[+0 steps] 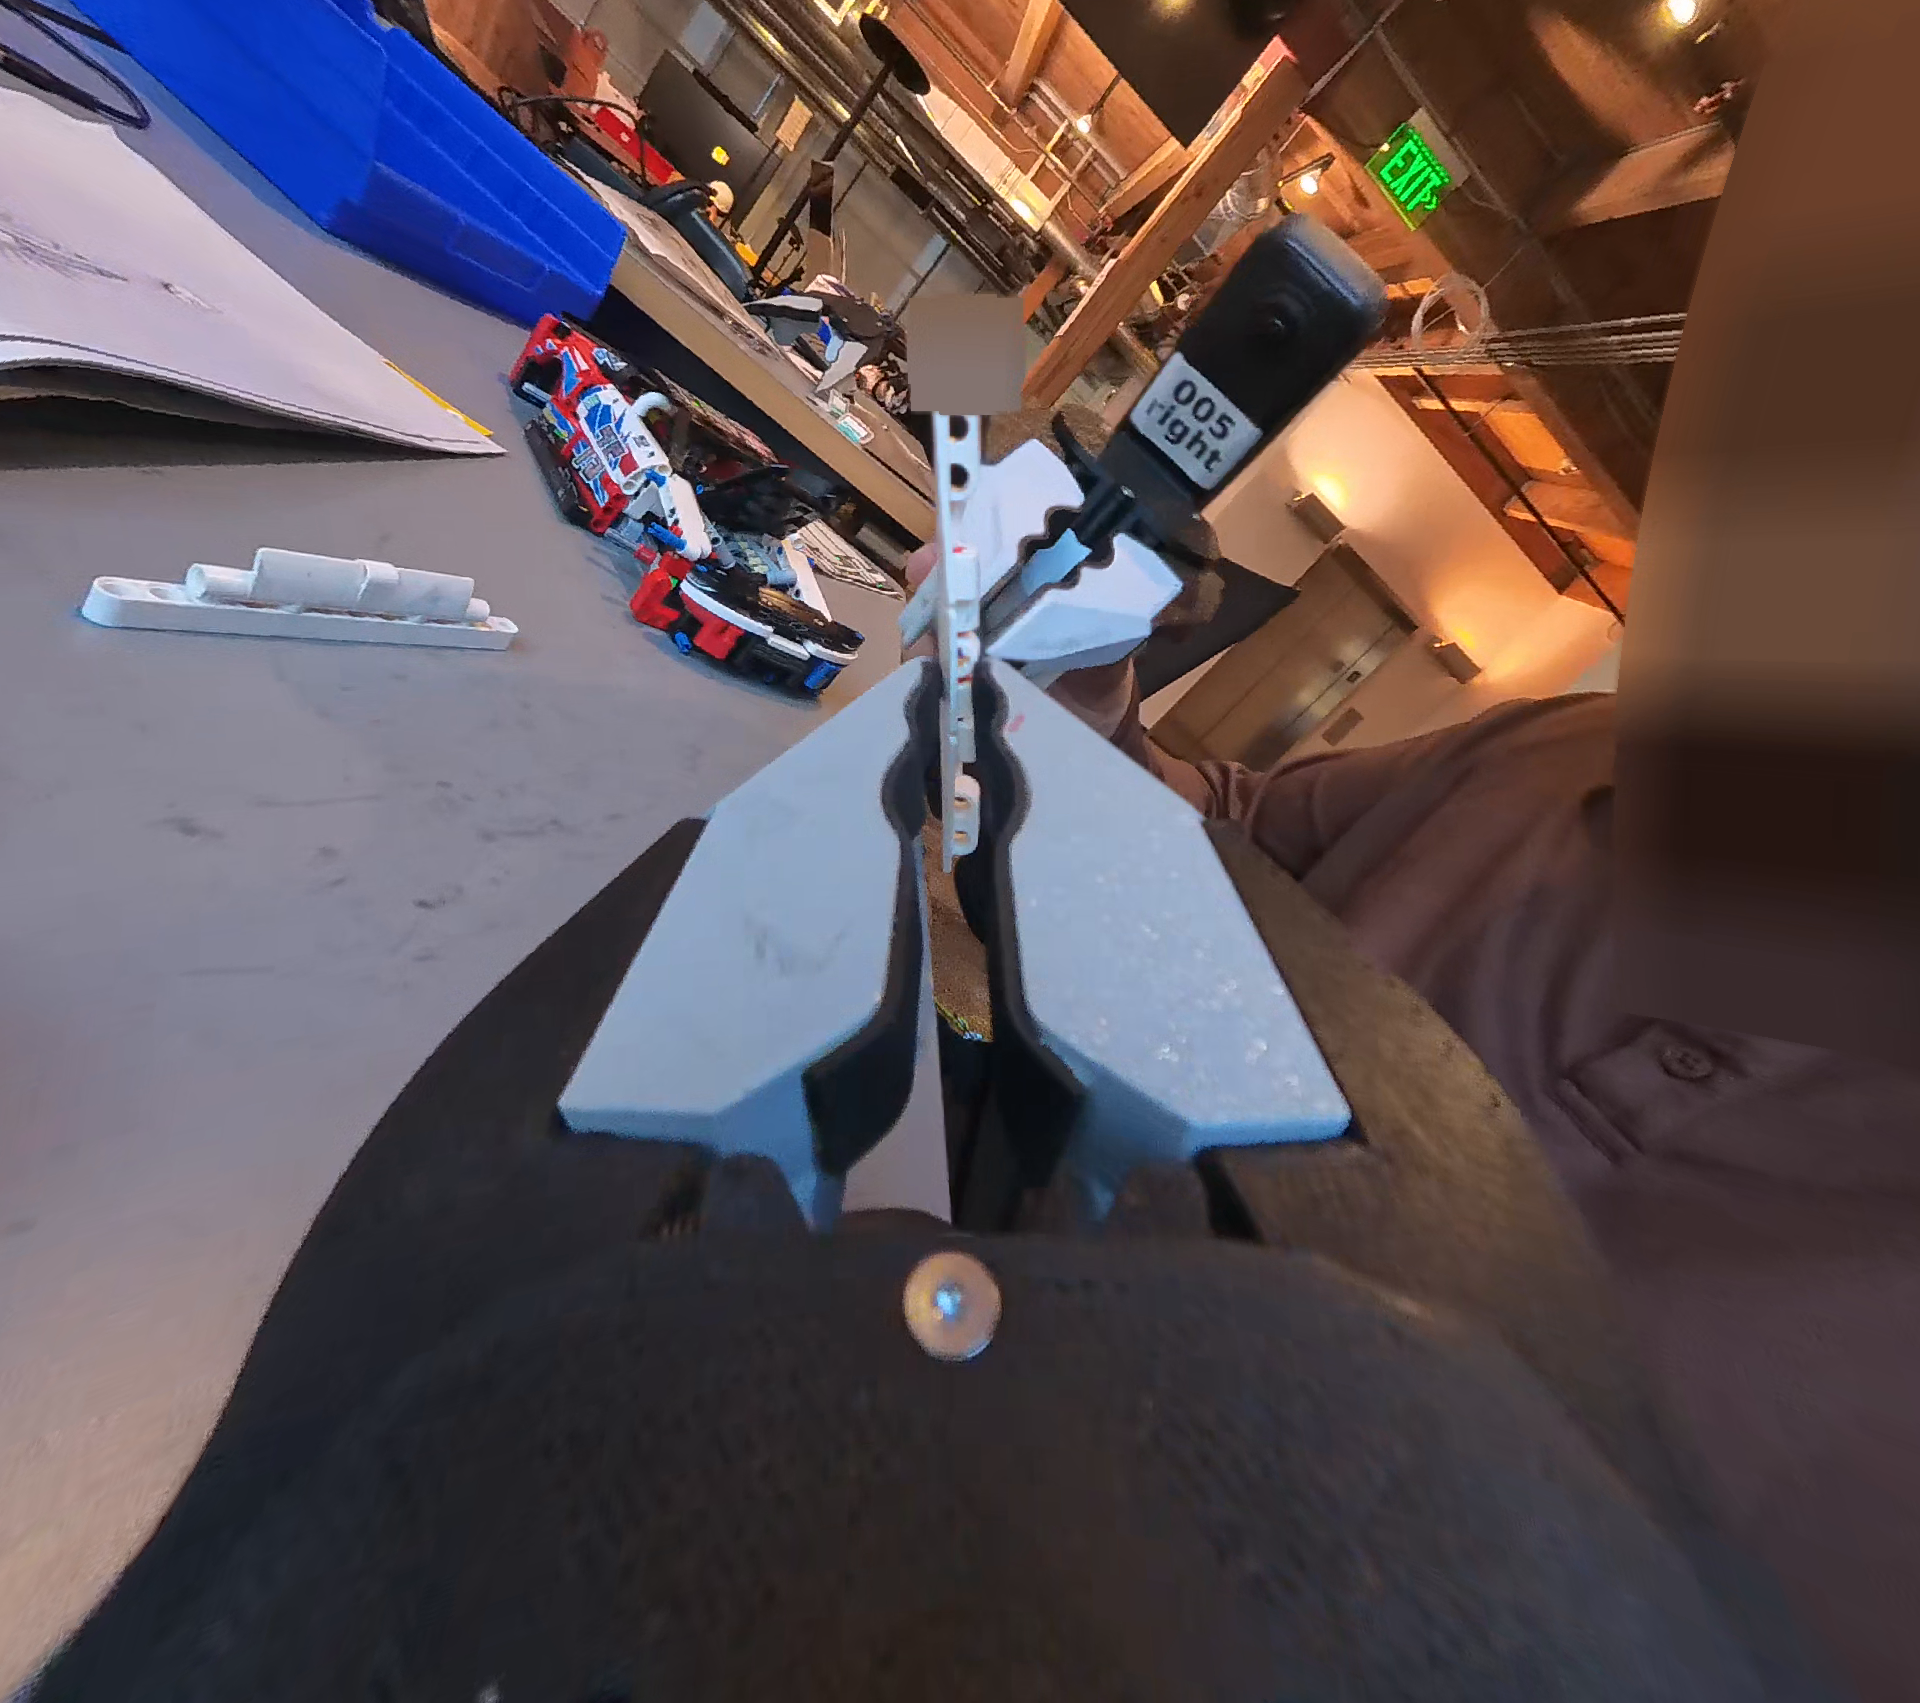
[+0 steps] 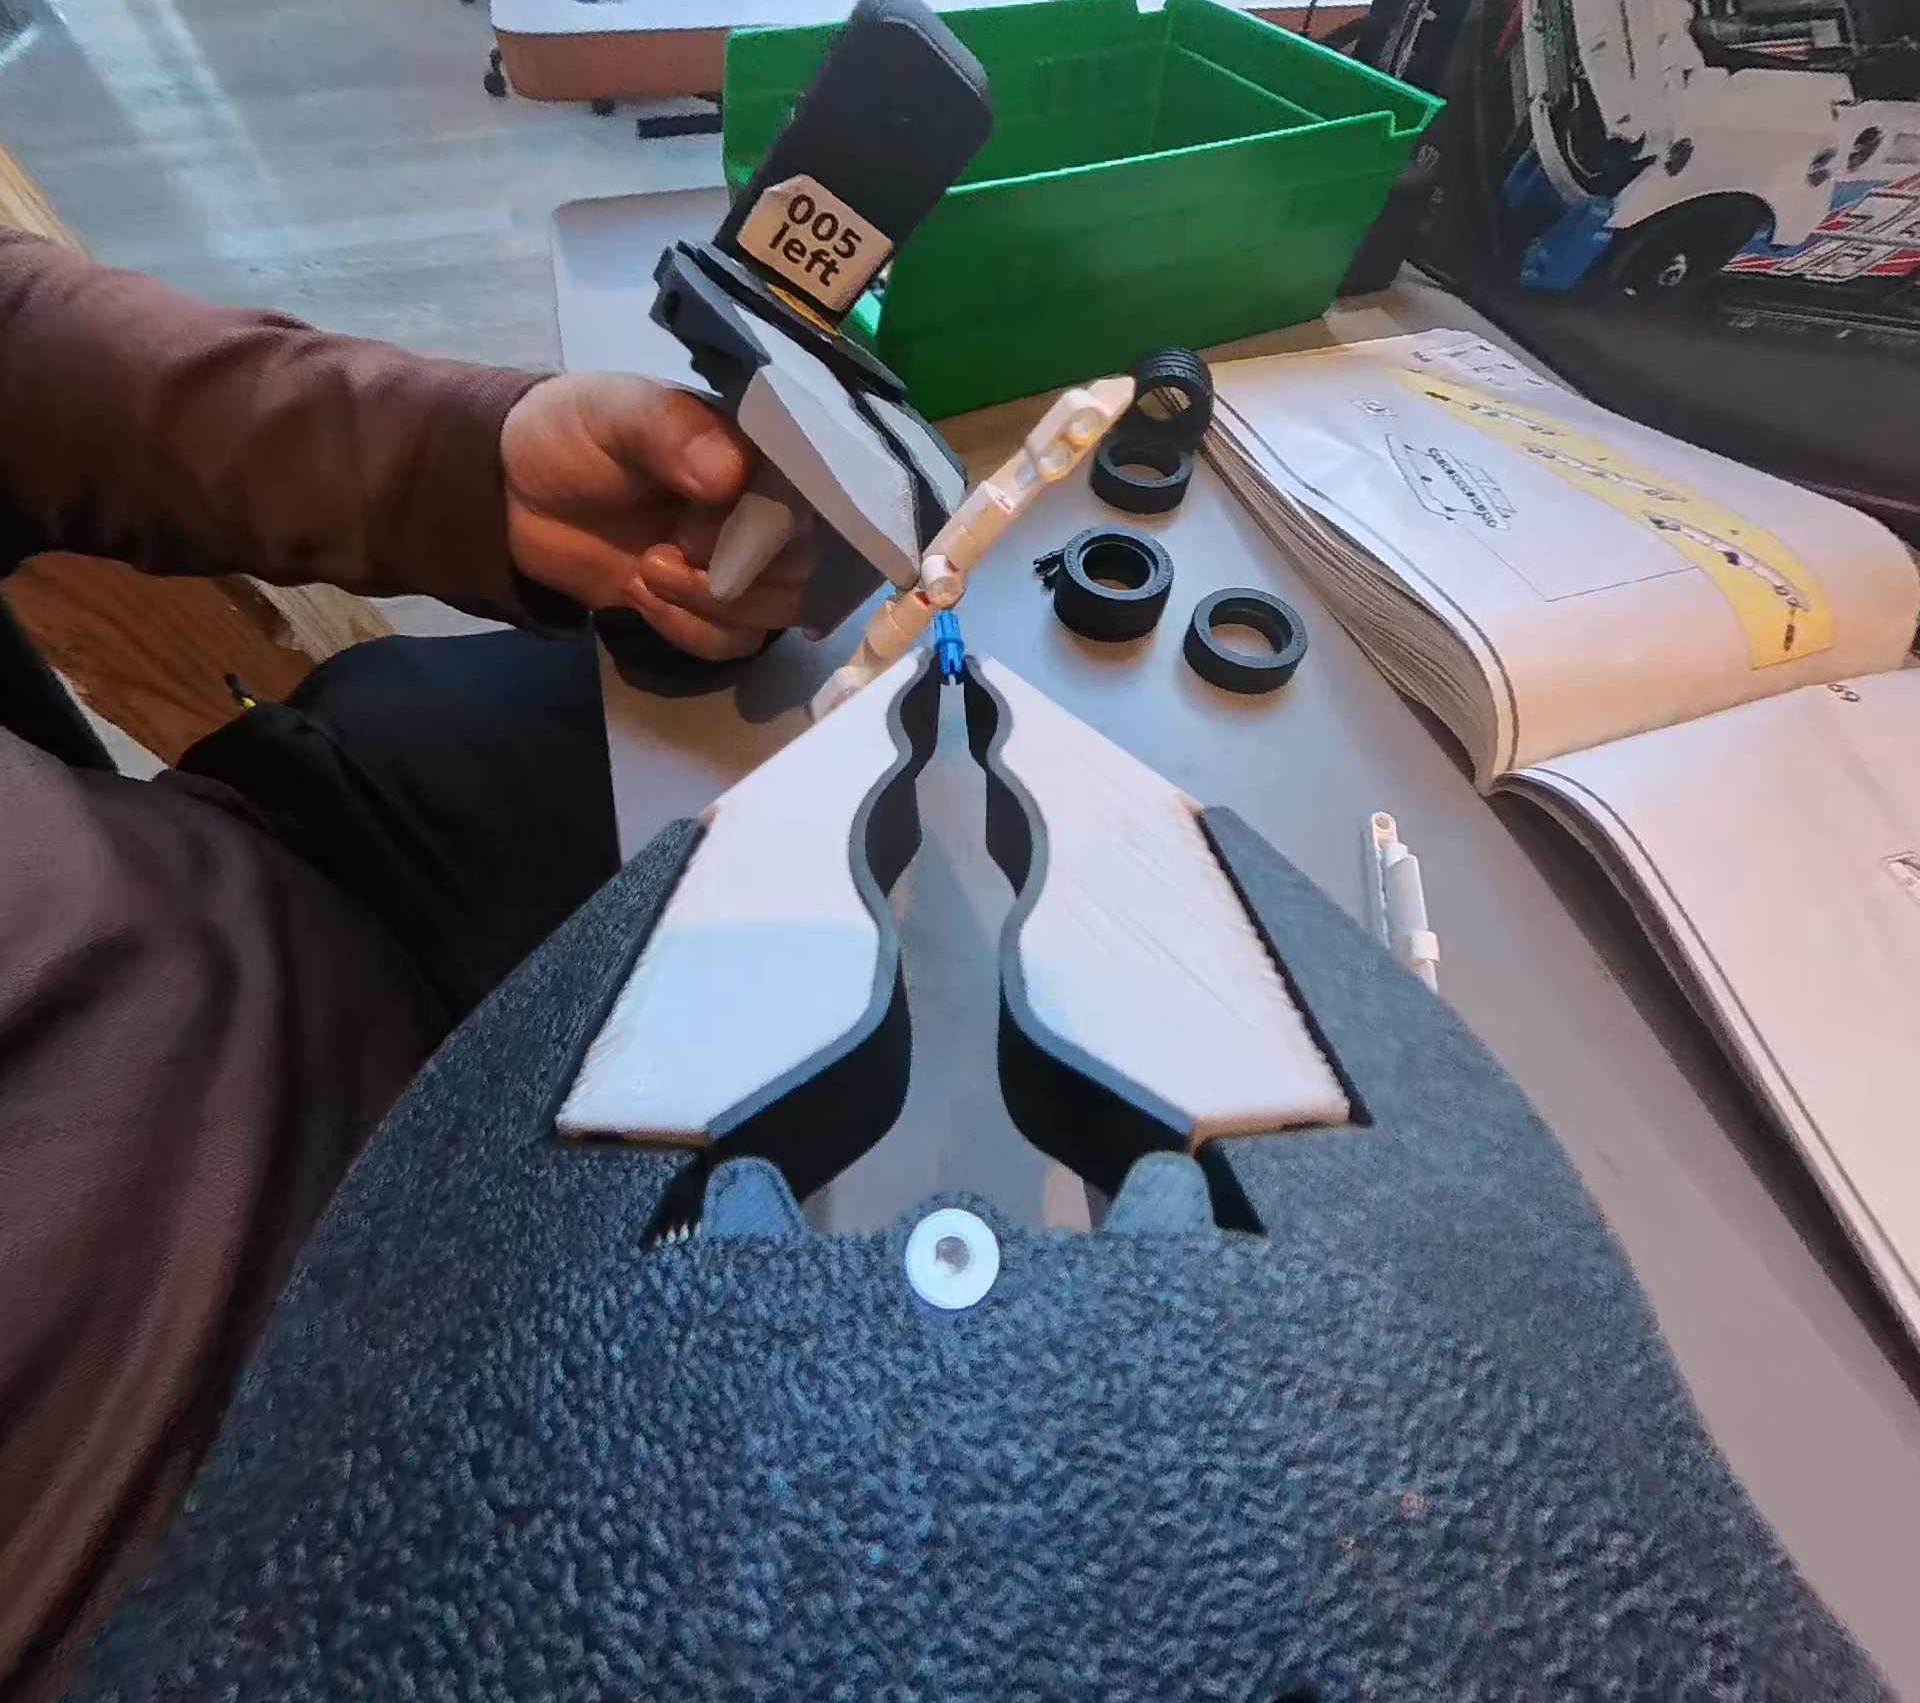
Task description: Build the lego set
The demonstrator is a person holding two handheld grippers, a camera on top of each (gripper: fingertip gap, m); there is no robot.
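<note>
On the grey counter, four black tyres lie right of middle in the right wrist view. An open booklet lies to their right. A green bin stands behind them, near the top middle. A small white piece lies at the right of the hand-held gripper. In the left wrist view, a blue bin fills the upper left. A red, white and blue car sits left of middle, and a white bar lies at the far left.

The white beam is long and thin, with round holes and small red marks. The left hand-held gripper is clenched on it near its lower end, and the beam sticks up past the tips. In the right wrist view the beam slants from the middle up to the right. The right hand-held gripper pinches a small blue pin at its tips. The pin touches the side of the beam. A hand grips the left handle at middle left.
</note>
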